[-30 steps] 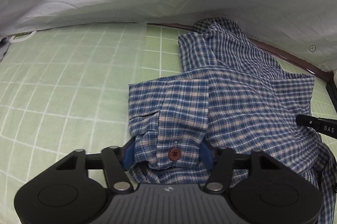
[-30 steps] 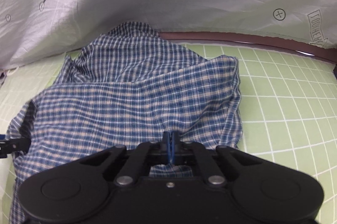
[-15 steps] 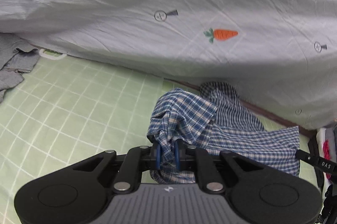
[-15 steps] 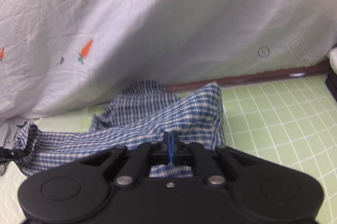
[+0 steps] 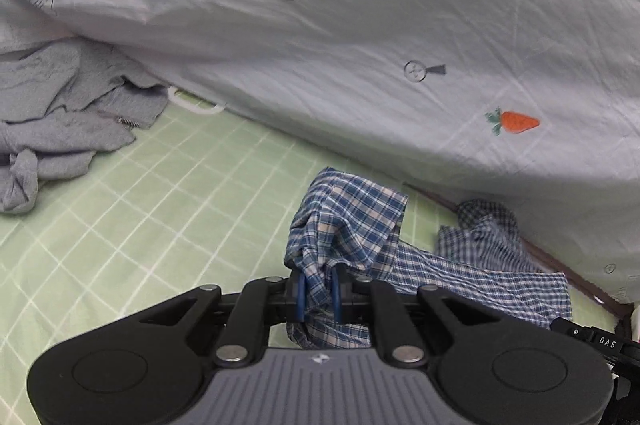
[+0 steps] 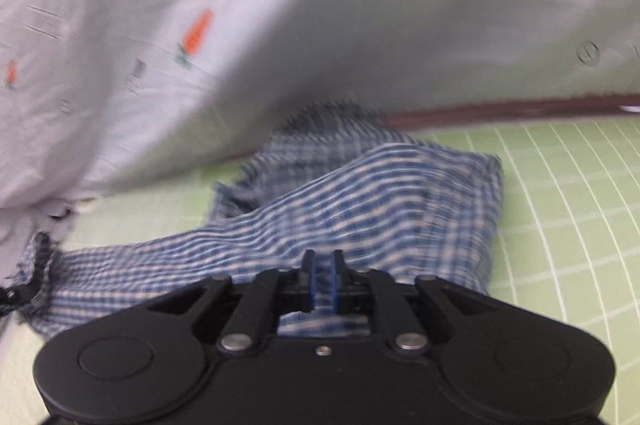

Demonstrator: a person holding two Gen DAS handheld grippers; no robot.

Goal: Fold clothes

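A blue and white plaid shirt point(image 5: 352, 225) hangs between my two grippers above the green checked sheet point(image 5: 160, 193). My left gripper point(image 5: 319, 291) is shut on a bunched fold of the shirt. My right gripper point(image 6: 323, 279) is shut on the shirt's other edge point(image 6: 380, 201), and the cloth stretches away from it to the left. The right gripper's tip also shows in the left wrist view point(image 5: 592, 339) at the right edge. The far end of the shirt point(image 5: 492, 229) trails on the sheet by the quilt.
A pale quilt with carrot prints point(image 5: 400, 45) rises behind the shirt and also fills the back of the right wrist view point(image 6: 200, 25). Grey clothes point(image 5: 60, 121) lie crumpled at the far left. A brown bed edge point(image 6: 520, 107) runs along the back.
Both grippers have lifted the shirt off the sheet. The left gripper closed on the sleeve fold a second ago and has risen since. The right wrist view is now blurred by motion.
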